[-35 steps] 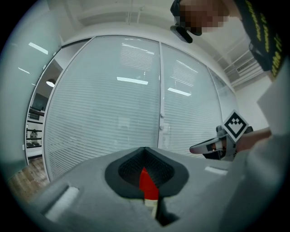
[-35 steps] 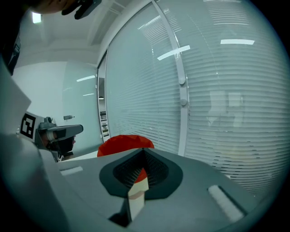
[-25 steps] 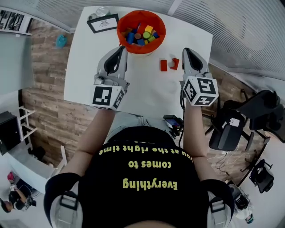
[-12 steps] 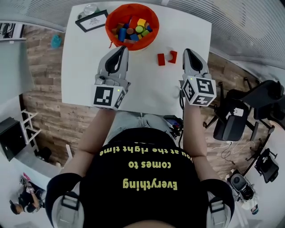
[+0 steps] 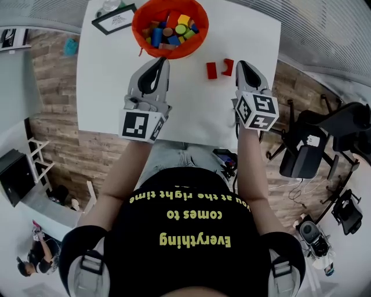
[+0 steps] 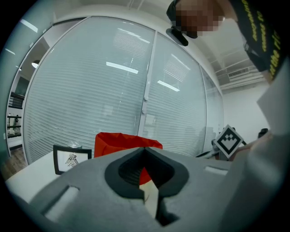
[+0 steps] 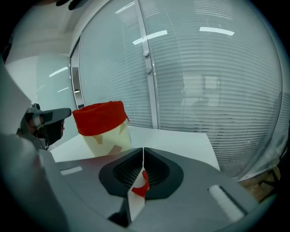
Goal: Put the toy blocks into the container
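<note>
Left gripper (image 5: pixel 159 60): jaws together, tips meeting, nothing held. It sits over the table (image 5: pixel 110 87), just short of the container (image 5: pixel 194 47), whose red wall shows behind its tips in the left gripper view. Right gripper (image 5: pixel 242 64): jaws also closed, empty, tips just beside 2 red blocks (image 5: pixel 211 70) lying on the table right of the container. 1 of them shows past the jaws in the right gripper view. Container holds many coloured blocks (image 5: pixel 171 29). Frame (image 5: pixel 116 17) stands left of the container.
</note>
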`<state>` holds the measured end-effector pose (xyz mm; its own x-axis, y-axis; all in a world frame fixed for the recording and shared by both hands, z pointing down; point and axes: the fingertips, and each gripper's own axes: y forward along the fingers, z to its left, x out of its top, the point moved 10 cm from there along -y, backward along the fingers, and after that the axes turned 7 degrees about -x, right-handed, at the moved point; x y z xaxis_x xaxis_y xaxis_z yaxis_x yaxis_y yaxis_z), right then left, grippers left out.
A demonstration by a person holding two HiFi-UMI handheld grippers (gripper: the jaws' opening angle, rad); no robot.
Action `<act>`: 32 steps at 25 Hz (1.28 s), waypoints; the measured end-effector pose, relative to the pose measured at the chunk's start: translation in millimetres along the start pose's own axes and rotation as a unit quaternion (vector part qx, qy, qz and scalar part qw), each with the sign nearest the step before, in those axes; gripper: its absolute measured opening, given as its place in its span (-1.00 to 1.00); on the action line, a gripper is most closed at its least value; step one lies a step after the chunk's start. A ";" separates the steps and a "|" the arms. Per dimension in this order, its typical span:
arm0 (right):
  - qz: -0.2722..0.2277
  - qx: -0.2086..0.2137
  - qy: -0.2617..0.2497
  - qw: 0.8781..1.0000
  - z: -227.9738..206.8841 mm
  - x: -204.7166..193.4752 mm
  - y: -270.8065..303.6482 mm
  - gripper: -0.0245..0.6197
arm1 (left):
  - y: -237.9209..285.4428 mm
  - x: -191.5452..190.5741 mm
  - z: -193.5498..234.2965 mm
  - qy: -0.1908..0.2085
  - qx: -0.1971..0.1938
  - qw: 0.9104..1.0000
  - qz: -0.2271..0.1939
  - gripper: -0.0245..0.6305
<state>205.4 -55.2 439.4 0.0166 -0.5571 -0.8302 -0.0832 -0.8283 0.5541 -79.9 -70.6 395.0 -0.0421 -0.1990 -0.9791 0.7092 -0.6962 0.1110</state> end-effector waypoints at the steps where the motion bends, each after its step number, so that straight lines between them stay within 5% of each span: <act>1: 0.005 0.000 0.001 1.000 -0.7 -3.7 2.3 -0.88 | -0.3 -1.2 -0.5 0.000 0.000 1.000 0.001 -0.93; 19: 0.098 0.005 0.014 0.995 -8.1 -51.4 43.2 -0.50 | -8.9 -26.9 -5.4 -0.015 0.014 0.999 0.026 -0.93; 32: 0.140 0.016 0.020 0.990 -8.5 -59.1 66.5 -0.46 | -16.6 -30.5 6.5 -0.017 0.036 0.999 0.030 -0.93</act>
<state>207.4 -77.9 525.8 0.0281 -0.7677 -0.6402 -0.1226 -0.6382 0.7600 -94.9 -57.5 424.0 -0.0259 -0.2641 -0.9641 0.6586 -0.7301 0.1823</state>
